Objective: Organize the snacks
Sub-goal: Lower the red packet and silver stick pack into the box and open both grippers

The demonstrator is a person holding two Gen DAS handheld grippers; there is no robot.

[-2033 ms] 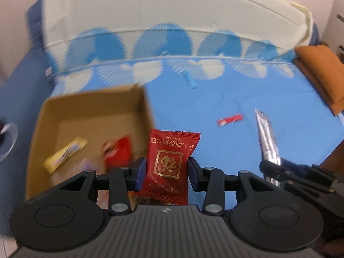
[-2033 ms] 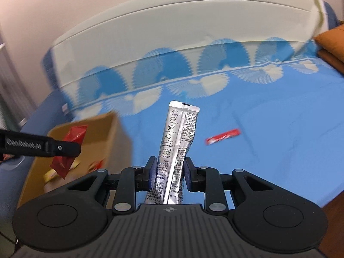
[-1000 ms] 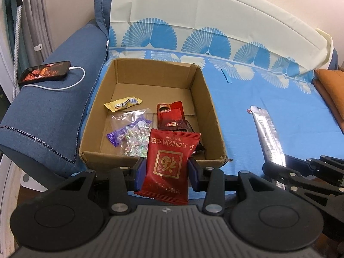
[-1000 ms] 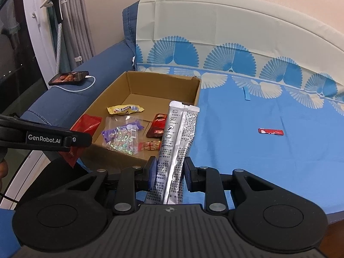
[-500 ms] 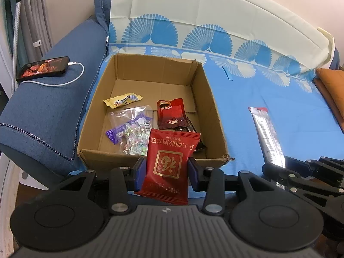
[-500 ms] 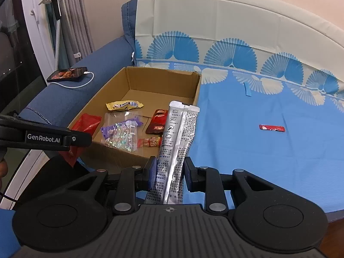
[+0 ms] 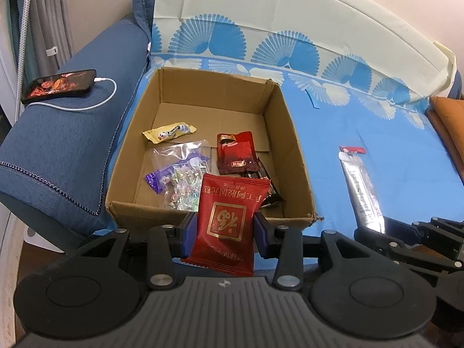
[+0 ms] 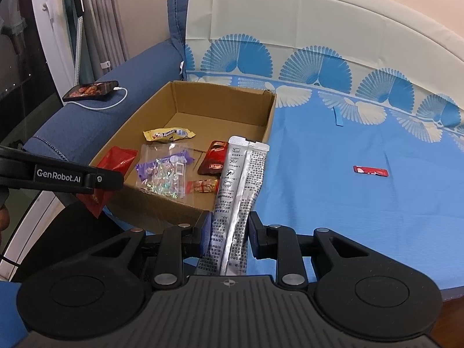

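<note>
"GenRobot.AI" left gripper (image 7: 221,230) clamped on red packet (image 7: 229,220), right gripper (image 8: 229,232) on silver sachet (image 8: 237,200).

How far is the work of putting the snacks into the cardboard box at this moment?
Done: several snacks lie in the cardboard box, among them a yellow bar. In hand: the left gripper holds a red packet, the right gripper a silver stick pack. Left: a small red wrapper on the blue sheet.

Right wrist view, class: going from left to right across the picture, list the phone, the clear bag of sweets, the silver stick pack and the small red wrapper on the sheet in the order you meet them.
phone → clear bag of sweets → silver stick pack → small red wrapper
</note>
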